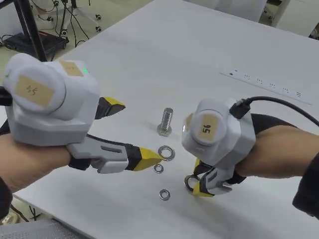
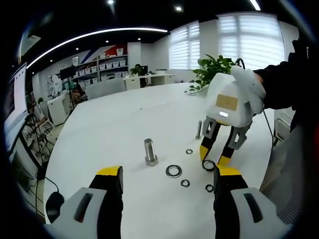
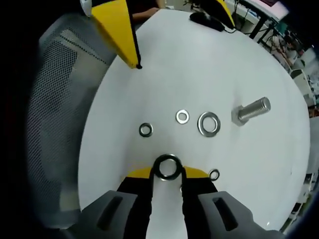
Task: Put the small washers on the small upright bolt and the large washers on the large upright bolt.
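**A:** Where was the washer being worked?

**B:** A dark ring washer (image 3: 168,157) was pinched by its rim in the right gripper (image 3: 168,173), whose jaws were drawn in narrow on it, low over the white table (image 1: 149,59). Going by its breadth, I judged it a large one.

**A:** Why by the rim?

**B:** Probably to leave the hole free, so that it could drop over a thread.

**A:** And the bolts?

**B:** The large bolt (image 1: 166,122) stood on its hex head, thread up, near the middle of the work. The small bolt (image 2: 199,129) stood upright farther off, just beside the right gripper. I could see no washer on either.

**A:** The loose ones?

**B:** A large washer (image 1: 166,152) lay flat near the large bolt's head. The first small washer (image 1: 158,169) lay just beside it, and the second small washer (image 1: 164,194) a little nearer the person. A third small washer (image 2: 189,151) lay between the small bolt and the right gripper. All lay flat and apart from one another, which should make each easy to pick singly.

**A:** And the other hand?

**B:** The left gripper (image 1: 130,131) hovered with its jaws spread wide, holding nothing. One yellow tip was close to the large washer, the other well apart from it. I took it to be waiting clear of the bolts, so that the right had room to carry its ring across.
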The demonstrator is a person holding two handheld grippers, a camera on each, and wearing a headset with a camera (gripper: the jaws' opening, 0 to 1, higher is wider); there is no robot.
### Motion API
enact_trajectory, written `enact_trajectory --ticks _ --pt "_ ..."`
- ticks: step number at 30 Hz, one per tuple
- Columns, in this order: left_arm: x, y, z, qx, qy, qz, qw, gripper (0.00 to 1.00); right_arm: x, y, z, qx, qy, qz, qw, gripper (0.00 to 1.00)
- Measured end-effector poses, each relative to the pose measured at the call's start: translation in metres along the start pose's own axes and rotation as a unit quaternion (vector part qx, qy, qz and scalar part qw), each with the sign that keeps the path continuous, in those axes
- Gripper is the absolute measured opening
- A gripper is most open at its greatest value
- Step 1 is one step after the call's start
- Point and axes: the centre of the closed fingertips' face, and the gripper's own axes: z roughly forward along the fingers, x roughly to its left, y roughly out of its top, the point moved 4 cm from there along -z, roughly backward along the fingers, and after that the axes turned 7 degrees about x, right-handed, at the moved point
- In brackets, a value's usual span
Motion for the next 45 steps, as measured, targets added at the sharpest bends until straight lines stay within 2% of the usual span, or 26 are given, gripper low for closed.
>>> enact_trajectory --ticks 5,9,16,24,31,45 --pt "-0.001 0.001 0.001 -0.005 -0.003 -0.005 1.0 0.73 -0.007 0.008 -0.026 -0.027 -0.006 0.008 0.9996 0.22" --pt "-0.002 0.001 0.001 -0.005 -0.005 -0.003 1.0 0.73 -0.014 0.014 -0.044 -0.043 -0.021 0.007 0.9988 0.22" --pt "-0.003 0.003 0.0 -0.009 -0.008 -0.001 0.9999 0.73 -0.025 0.022 -0.066 -0.05 -0.038 -0.003 0.998 0.22" --pt "-0.004 0.004 -0.001 -0.01 -0.009 0.003 0.9999 0.73 -0.046 0.037 -0.086 -0.052 -0.056 -0.019 0.9969 0.22" --pt "-0.005 0.004 -0.003 -0.013 -0.01 0.003 0.9999 0.73 -0.062 0.047 -0.093 -0.057 -0.063 -0.022 0.9961 0.22" --pt "-0.006 0.004 -0.003 -0.014 -0.013 0.003 0.9998 0.72 -0.087 0.065 -0.09 -0.04 -0.065 -0.046 0.996 0.22"
